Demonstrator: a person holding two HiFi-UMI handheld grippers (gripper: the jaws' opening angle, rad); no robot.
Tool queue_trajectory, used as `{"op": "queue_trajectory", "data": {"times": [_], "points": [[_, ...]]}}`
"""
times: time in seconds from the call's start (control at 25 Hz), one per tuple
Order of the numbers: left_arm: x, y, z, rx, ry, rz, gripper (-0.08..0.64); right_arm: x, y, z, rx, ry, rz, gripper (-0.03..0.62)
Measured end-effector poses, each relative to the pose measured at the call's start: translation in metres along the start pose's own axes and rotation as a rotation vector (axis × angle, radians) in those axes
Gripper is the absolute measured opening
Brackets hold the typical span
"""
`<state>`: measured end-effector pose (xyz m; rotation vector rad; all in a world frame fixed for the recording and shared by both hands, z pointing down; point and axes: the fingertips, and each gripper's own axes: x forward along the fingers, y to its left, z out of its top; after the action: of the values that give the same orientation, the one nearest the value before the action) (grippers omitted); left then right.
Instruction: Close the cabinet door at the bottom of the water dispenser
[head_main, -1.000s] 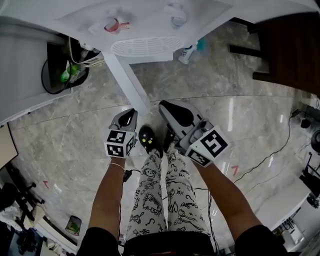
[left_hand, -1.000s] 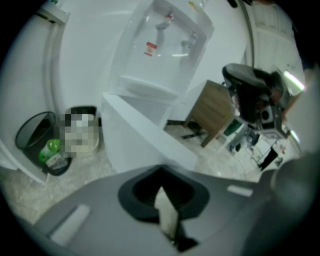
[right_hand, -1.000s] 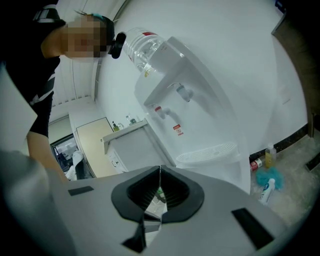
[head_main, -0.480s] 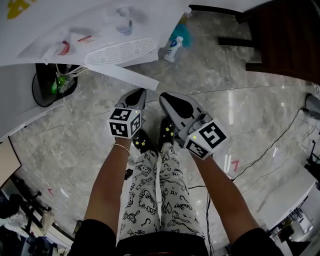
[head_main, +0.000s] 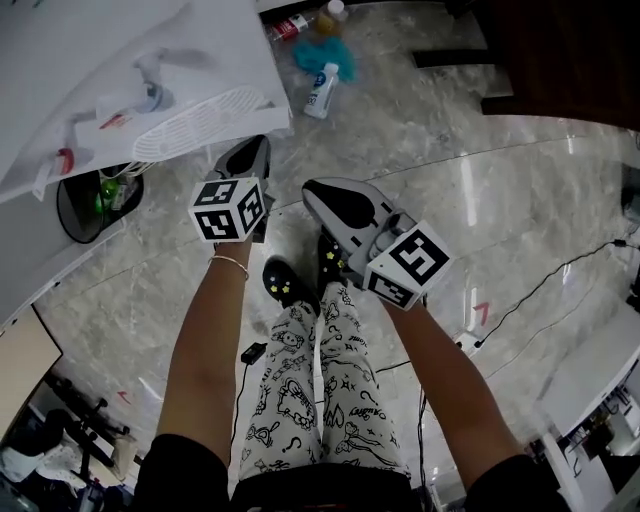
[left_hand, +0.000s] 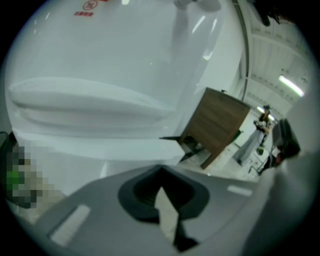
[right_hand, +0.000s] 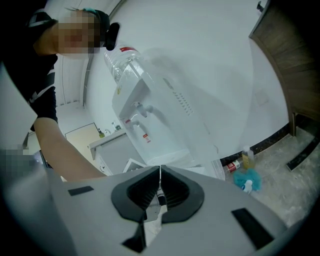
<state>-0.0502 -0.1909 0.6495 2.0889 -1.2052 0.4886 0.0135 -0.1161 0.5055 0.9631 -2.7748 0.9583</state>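
Near the water dispenser (head_main: 130, 70), left hand-held gripper (head_main: 248, 158) clenched empty; right hand-held gripper (head_main: 320, 193) likewise.

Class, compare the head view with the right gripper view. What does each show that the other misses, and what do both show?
Only the head view shows the left gripper, the person's patterned trousers and a dark bin. Only the right gripper view shows the big bottle on top of the dispenser, and the right gripper's jaws meeting with nothing between them. Both show the dispenser, its taps, the blue cloth and small bottles on the floor.
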Motion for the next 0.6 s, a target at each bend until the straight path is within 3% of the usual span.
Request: {"op": "queue_trajectory", "data": {"times": [0.16, 0.6], "points": [[0.009, 0.014, 0.018, 0.011, -0.031, 0.061, -0.003, -0.001, -0.007, 0.010, -0.005, -0.010, -0.012, 0.017], [0.021, 0.018, 0.025, 0.048, -0.040, 0.082, -0.003, -0.010, -0.014, 0.021, -0.007, -0.036, -0.024, 0.017]]}}
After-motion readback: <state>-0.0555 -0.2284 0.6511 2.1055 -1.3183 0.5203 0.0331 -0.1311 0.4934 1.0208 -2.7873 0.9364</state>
